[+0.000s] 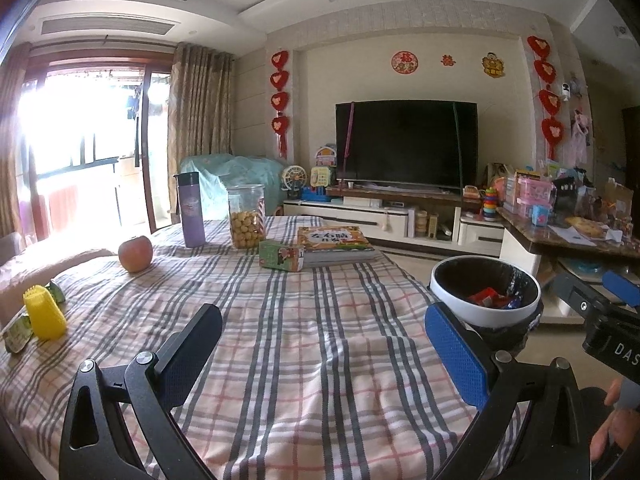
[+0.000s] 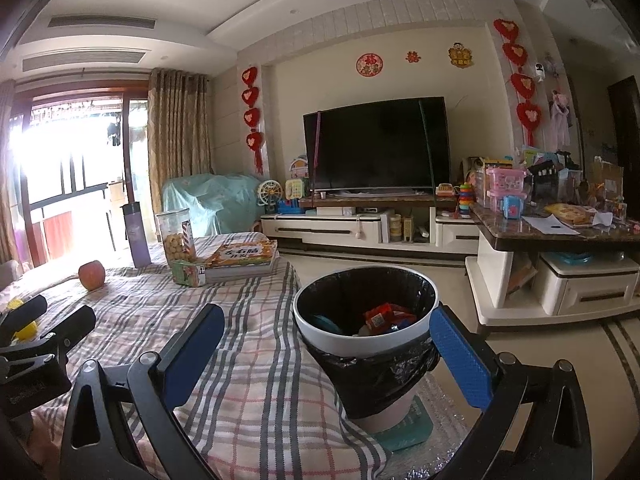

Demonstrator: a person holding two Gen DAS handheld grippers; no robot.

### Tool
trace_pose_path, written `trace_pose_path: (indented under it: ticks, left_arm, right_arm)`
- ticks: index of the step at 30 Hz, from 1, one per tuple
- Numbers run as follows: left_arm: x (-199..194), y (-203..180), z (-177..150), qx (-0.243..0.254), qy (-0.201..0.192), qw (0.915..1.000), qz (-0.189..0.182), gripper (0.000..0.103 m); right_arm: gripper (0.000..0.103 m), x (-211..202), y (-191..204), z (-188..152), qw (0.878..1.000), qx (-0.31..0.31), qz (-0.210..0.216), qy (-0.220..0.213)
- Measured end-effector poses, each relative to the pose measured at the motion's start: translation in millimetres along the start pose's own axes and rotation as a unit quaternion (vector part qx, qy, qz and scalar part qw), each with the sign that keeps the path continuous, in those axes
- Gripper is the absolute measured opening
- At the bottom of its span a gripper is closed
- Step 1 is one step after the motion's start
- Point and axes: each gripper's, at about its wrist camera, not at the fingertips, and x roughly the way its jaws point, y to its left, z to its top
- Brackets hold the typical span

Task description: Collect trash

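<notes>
- We held the left gripper (image 1: 324, 344) above the plaid tablecloth (image 1: 304, 320), its blue-padded fingers spread wide with nothing between them.
- We held the right gripper (image 2: 326, 344) in the same way, fingers wide apart and empty; it pointed toward the trash bin (image 2: 366, 344), which sat just beyond the pads.
- The white bin, lined with a black bag (image 2: 376, 380), stood beside the table's right edge on a teal mat (image 2: 412, 428); inside it we saw red wrappers (image 2: 386, 314) and other bits we could not identify.
- On the cloth's far-left edge lay a yellow ridged object (image 1: 43, 314), with small green packets (image 1: 18, 336) touching or just beside it.
- Farther back stood an apple (image 1: 135, 253), a purple flask (image 1: 191, 210) and a clear jar of round snacks (image 1: 247, 216).
- A green carton (image 1: 280, 255) lay against a stack of books (image 1: 336, 242).
- Across the room was a dark television (image 1: 406, 144) on a low white cabinet (image 1: 380, 220).
</notes>
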Motion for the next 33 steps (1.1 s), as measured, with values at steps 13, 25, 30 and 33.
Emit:
trace_pose_path:
  ticks: [13,25,30,33]
  left_arm:
    - [-0.7,0.8,-0.5,0.0,-0.001,1.0,-0.005,0.102]
    - [-2.1,1.5,-0.2,0.001,-0.001,1.0,-0.009,0.102]
    - [-2.0,1.7,-1.8,0.002,0.001,0.9999,-0.013,0.102]
    - [-2.0,1.6,-1.8,0.002,0.001,0.9999,-0.012,0.102]
  right_arm:
    - [0.103,-5.4,-0.2,1.7,1.0,0.003,0.006,-0.002]
    - [0.103,-8.4,2.0,5.0,1.0,0.004,0.014,-0.005]
    - [0.103,-7.9,1.9,5.5,1.0,0.003,0.014,-0.005]
    - [0.103,-8.7,2.2,6.7,1.0,0.004,0.015,-0.006]
